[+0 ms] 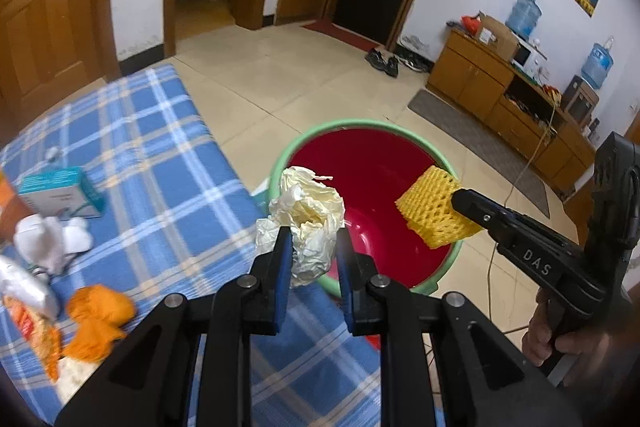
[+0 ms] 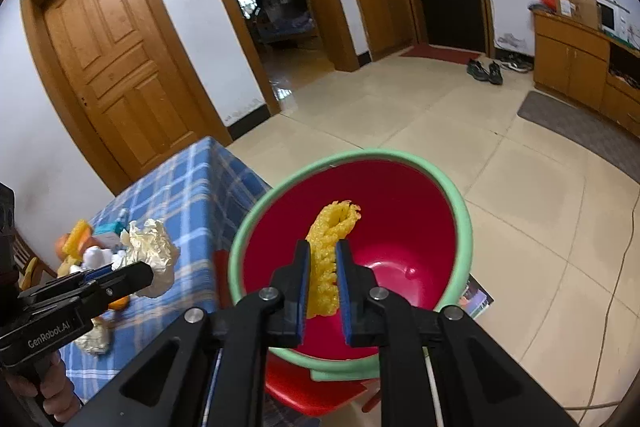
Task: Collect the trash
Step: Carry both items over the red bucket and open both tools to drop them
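Closest to your left camera, the left tool [image 1: 310,247] is clenched on a crumpled wad of white paper [image 1: 306,223], held at the near rim of the red basin [image 2: 400,227] with its green lip. Your right tool [image 2: 323,259] is clamped on a yellow foam net [image 2: 330,247], a honeycomb sleeve folded over itself, which hangs above the basin's bowl. That basin appears to sit on a red stool [image 2: 312,391], only partly visible below it, just beside the surface, which wears a blue checked cloth [image 1: 160,155]. On the cloth lie a teal and white box [image 1: 60,193], orange scraps [image 1: 98,319], a shiny snack wrapper [image 1: 28,303] and some white bits, all blurred and hard to identify. Around you is a tiled floor [image 2: 460,131], white walls, a wooden door [image 2: 116,67], a dark door, a low wooden cabinet [image 1: 500,95] carrying water jugs [image 1: 524,13] and a microwave, shoes and a grey mat. Your hands are mostly cut off at the frame edges.
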### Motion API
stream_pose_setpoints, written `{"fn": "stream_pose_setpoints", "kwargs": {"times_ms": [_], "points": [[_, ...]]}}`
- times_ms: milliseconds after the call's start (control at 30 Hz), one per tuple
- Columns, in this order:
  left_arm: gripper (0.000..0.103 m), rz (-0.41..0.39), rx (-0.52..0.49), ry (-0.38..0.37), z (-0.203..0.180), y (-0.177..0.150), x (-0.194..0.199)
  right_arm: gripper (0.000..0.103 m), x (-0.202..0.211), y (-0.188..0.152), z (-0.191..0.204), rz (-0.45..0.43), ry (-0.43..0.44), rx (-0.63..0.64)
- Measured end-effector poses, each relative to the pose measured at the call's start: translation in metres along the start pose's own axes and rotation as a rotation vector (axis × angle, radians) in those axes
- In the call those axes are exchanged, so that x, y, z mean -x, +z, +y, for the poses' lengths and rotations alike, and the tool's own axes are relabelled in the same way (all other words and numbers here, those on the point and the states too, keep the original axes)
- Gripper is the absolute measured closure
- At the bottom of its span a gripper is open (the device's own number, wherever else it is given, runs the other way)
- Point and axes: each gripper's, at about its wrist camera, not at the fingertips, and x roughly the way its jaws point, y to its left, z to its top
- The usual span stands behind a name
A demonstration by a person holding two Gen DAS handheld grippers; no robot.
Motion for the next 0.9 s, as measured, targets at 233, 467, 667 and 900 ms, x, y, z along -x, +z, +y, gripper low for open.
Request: {"fn": "stream_pose_setpoints", "kwargs": {"times_ms": [233,467,667,900], "points": [[0.082,0.057,-0.06,-0.026,-0.021,0.004,-0.035,0.085,-0.01,-0.002,-0.015,0.007,-0.026,-0.033],[0.056,0.067,-0.063,0.0,-0.023,0.009,-0.048,0.067,-0.013,-0.002,-0.024,0.011,-0.027,-0.061],[0.054,0.052,-0.043,0.016,-0.018,0.01,-0.042,0.059,-0.009,-0.003,-0.025,0.01,-0.016,-0.084],[0.049,0.019,-0.014,0.031,-0.005,0.005,-0.019,0.057,0.004,-0.006,-0.02,-0.005,-0.001,-0.085]]}}
